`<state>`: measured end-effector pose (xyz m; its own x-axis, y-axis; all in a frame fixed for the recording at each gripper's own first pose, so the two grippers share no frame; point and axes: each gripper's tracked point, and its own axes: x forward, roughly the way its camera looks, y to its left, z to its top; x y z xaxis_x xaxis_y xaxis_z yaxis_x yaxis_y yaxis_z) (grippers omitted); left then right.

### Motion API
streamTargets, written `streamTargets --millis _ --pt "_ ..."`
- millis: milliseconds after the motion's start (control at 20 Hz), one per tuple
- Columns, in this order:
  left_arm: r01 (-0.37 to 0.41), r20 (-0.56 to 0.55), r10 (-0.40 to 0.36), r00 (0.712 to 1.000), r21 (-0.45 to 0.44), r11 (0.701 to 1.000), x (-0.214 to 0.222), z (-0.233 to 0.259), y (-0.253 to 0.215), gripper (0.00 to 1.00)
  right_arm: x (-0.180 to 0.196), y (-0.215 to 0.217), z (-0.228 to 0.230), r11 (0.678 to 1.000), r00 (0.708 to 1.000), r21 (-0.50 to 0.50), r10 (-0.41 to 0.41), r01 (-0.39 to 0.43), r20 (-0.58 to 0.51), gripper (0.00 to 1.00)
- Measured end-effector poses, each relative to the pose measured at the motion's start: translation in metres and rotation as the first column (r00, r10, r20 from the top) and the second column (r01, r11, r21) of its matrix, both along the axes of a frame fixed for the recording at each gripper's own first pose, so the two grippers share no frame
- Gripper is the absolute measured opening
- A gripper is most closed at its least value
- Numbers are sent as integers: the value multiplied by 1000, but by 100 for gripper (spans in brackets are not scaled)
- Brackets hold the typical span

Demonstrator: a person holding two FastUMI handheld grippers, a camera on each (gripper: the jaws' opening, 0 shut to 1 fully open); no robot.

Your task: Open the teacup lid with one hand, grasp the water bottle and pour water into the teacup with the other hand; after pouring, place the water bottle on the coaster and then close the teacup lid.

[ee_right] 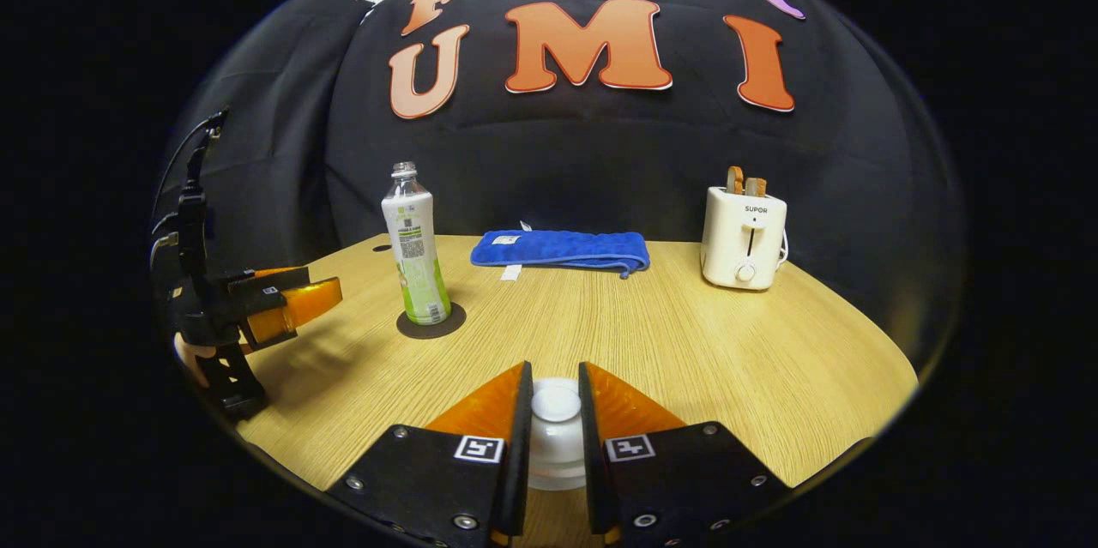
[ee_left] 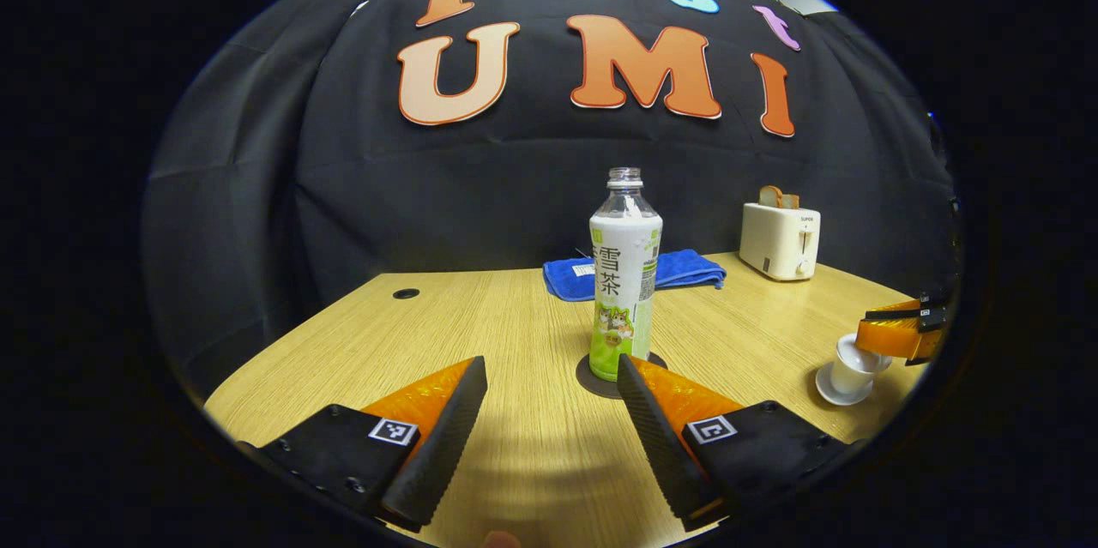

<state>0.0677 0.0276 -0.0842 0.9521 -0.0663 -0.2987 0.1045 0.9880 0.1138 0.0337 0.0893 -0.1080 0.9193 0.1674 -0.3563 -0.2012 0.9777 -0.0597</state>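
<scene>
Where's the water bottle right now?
The water bottle stands upright on the dark coaster, mid-table in the left gripper view, in front of the blue cloth.

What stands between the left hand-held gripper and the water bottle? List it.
Nothing visible. In the left gripper view, the left hand-held gripper is open, with bare table between it and the water bottle standing on its coaster.
</scene>
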Motion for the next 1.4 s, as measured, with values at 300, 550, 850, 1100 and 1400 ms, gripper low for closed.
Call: streamTargets --millis 300,550,850,1100,1400 --pt "4 24 -4 1000 15 1000 0 11 -5 98 -3 -10 11 1000 1000 17 -15 15 13 50" --pt "8 50 -10 999 33 999 -2 23 -10 98 -3 -42 31 997 996 11 -75 75 54 89" --pt "4 98 -3 995 -7 1000 -9 51 -16 98 -9 -96 56 985 978 7 -173 174 116 97" --pt "-24 131 26 991 -17 1000 -13 66 -8 98 -16 -121 67 977 966 11 -211 211 149 96" --pt "-53 151 54 987 -9 999 -18 72 1 98 -17 -123 67 980 968 10 -196 197 158 97"
